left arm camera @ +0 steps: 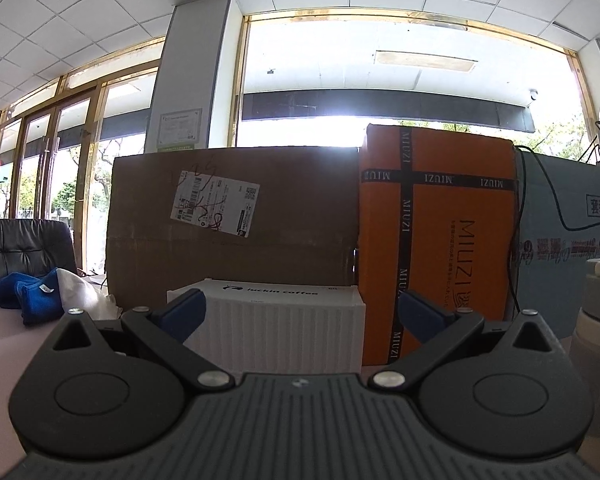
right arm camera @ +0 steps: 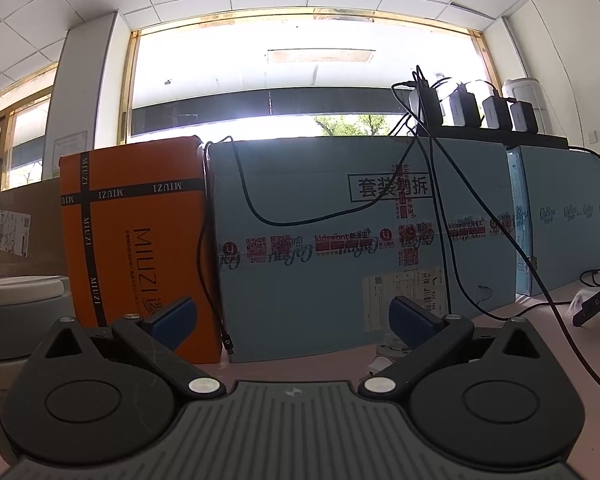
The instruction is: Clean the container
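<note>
the grey container with a pale lid stands on the pink table, cut off at the left edge of the right wrist view, just beside an orange box printed "miuzi". right gripper gapes wide, holding nothing. left gripper likewise spread and empty, facing a white ribbed box marked "luckin coffee"; a blue cloth lies left.
</note>
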### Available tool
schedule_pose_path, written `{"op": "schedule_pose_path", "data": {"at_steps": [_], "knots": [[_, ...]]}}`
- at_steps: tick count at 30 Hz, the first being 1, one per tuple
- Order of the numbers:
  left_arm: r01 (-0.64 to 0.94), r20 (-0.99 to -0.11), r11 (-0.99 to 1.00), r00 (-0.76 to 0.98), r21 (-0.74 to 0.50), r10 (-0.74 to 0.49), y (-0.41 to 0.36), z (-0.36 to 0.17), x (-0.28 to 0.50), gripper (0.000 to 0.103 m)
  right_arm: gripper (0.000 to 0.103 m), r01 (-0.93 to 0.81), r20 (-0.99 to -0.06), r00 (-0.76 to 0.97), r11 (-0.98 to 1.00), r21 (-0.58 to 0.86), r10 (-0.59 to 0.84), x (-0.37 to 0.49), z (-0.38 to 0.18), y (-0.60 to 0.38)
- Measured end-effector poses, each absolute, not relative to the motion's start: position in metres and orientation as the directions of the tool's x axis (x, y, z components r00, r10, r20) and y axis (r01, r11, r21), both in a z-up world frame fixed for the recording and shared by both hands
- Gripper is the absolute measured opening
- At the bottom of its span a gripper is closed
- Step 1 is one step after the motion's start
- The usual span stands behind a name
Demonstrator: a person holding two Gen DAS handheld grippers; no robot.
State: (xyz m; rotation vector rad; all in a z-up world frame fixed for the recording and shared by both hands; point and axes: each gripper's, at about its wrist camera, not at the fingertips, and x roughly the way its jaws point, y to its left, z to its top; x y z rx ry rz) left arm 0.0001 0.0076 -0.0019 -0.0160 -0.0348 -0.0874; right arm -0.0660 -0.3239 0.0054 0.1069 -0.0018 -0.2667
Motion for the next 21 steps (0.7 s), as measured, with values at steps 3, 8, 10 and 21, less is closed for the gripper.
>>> {"op": "schedule_pose_path", "data": {"at_steps": [3,8,10,21], "knots": [[0.087,0.035,0.996,0.996,-0.013,-0.086,0.0073,-0.0020,-0.0001,0.103,0.103,0.262,-0.012,0.965,0.959,0.109,-0.263,-0.0664,0.0052,-0.3241],[0.086,0.035,0.996,0.996,-0.011,-0.085,0.0070,-0.0022,-0.0004,0.103,0.103,0.260,-0.013,0.965,0.959,0.111,-0.260,-0.0664,0.0054,-0.3254],[0.085,0.035,0.996,0.996,-0.011,-0.085,0.0070,-0.0024,-0.0006,0.103,0.103,0.261,-0.013,0.965,0.959,0.113,-0.261,-0.0671,0.0055,-0.3259],[0.085,0.035,0.996,0.996,-0.011,-0.085,0.0071,-0.0017,-0.0018,0.103,0.103,0.261,-0.013,0.965,0.958,0.115,-0.261,-0.0669,0.0050,-0.3276]]}}
